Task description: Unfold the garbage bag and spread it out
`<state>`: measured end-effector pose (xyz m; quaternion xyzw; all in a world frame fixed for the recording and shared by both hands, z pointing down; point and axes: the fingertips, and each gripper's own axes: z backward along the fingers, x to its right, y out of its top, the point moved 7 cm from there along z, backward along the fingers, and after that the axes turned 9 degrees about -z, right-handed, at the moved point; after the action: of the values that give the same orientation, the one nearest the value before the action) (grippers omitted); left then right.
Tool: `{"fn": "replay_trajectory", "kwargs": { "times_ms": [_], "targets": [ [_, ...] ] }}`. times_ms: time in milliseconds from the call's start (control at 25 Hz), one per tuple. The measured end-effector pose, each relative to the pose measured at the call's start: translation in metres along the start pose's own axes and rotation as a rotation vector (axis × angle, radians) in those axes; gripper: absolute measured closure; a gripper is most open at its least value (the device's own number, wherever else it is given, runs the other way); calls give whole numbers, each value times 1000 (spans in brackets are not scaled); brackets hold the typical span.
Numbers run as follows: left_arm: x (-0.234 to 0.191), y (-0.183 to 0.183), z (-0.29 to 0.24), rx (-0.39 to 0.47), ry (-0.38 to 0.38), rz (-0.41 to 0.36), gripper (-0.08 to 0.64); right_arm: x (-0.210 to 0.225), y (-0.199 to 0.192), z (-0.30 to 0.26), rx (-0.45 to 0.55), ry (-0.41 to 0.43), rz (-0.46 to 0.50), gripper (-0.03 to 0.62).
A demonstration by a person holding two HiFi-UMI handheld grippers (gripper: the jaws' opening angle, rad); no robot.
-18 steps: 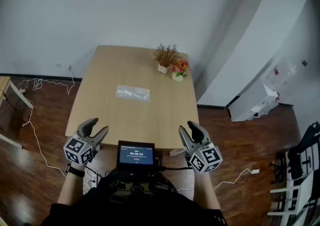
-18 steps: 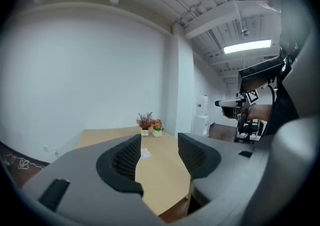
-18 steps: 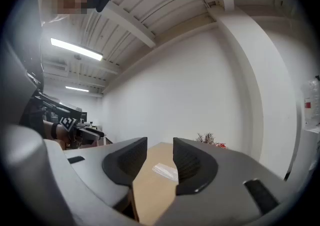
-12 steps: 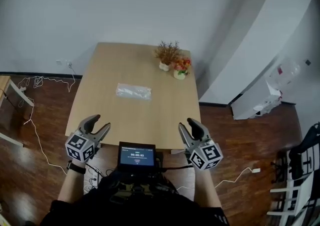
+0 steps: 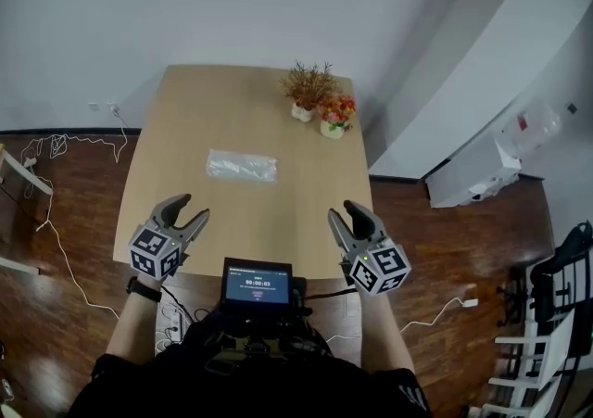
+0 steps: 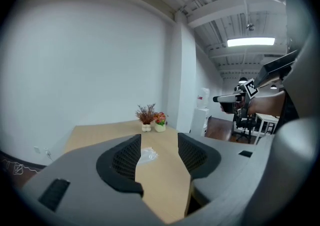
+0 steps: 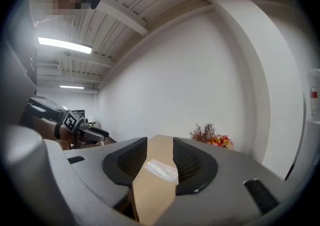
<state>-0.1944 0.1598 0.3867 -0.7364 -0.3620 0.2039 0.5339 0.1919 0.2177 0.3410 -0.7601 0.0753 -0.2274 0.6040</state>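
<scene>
Garbage bag (image 5: pixel 242 166), whereabouts?

Lying flat near the middle of the counter (image 5: pixel 176 143), a shade left of the centre line. Folded into a small clear packet.

Long axis?

Running left to right, about parallel to the near edge.

And from the tools?

Straight ahead of both, toward the far edge, well apart from either. Left tool (image 5: pixel 192 209) hanging over the near-left corner, right tool (image 5: pixel 343 214) over the near edge further right. Both wide, nothing between the pads; only the packet showing through each gap, far beyond.

Nearer one?

Probably the left, given the packet's offset to that side, though not by much. Likely a reach forward for both, one to each short end.

Anything in the way?

Two potted plants (image 5: pixel 320 108) by the far-right corner, clear of the packet. No obstacle on the path.

Hard to make out?

Fold lines, and which end carries the mouth: too small and glassy to tell. Part of the near edge covered by the chest screen (image 5: pixel 257 282).
</scene>
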Motion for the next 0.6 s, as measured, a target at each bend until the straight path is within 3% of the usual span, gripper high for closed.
{"fn": "replay_trajectory", "kwargs": {
  "times_ms": [280,600],
  "targets": [
    [-29,-22,-88,-101,-105,-8,322,34,-16,-61,-59,-39,-29,408],
    [-30,-53,-195,-222,-246,-71,322,61,-45,-122,-163,-51,-45,408]
  ]
}}
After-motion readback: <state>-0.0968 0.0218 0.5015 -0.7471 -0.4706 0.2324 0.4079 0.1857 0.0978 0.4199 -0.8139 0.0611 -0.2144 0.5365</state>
